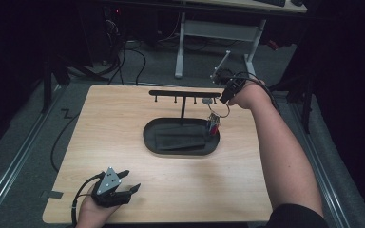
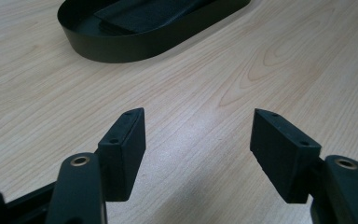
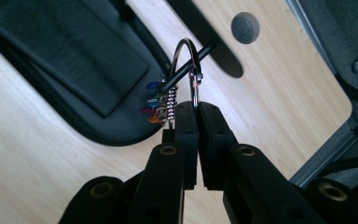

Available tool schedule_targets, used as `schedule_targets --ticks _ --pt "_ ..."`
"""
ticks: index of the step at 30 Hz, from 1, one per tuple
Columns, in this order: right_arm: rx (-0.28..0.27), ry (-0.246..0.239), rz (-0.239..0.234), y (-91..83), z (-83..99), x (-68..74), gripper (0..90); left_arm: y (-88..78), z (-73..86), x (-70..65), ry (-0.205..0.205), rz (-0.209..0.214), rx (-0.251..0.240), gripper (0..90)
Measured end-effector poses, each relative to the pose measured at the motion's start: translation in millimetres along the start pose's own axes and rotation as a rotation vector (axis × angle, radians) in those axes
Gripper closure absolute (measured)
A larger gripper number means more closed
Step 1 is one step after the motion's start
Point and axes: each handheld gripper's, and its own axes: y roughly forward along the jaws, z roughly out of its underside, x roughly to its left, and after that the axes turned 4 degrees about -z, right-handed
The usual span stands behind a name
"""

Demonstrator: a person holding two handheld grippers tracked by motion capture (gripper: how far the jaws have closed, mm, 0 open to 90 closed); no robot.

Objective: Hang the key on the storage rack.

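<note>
High view, right gripper (image 1: 225, 96) raised, clamping key ring (image 1: 221, 110), left gripper (image 1: 126, 183) resting low

In the high view the bunch hanging from the metal ring (image 1: 220, 112) is showing too small to tell apart, and the person's forearms are running off the near edge. In the right gripper view the right tongs (image 3: 196, 106) are covering the ring's lower end, and the coloured pieces (image 3: 154, 111) are sitting half hidden behind them. The black tray (image 2: 135, 44) is being cut off by the far edge in the left gripper view.
</note>
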Motion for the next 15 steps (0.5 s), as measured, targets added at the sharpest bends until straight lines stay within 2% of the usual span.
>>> schedule_targets --ticks 4,9,13,15 --pt "0.008 0.014 0.000 5.5 -3.6 -2.4 87.6 -0.6 0.4 0.5 -0.006 -0.003 0.001 36.3" --pt "0.026 -0.004 0.015 10.9 -9.4 -0.6 87.3 -1.4 -0.2 -0.3 0.004 -0.008 0.000 36.5" --pt "0.043 0.026 0.039 12.0 -11.4 -1.5 83.8 -0.6 -1.0 1.1 0.008 -0.002 0.005 36.7" --pt "0.020 0.039 0.040 11.1 -11.2 -0.3 82.0 0.2 -0.8 1.6 0.007 0.004 0.007 38.6"
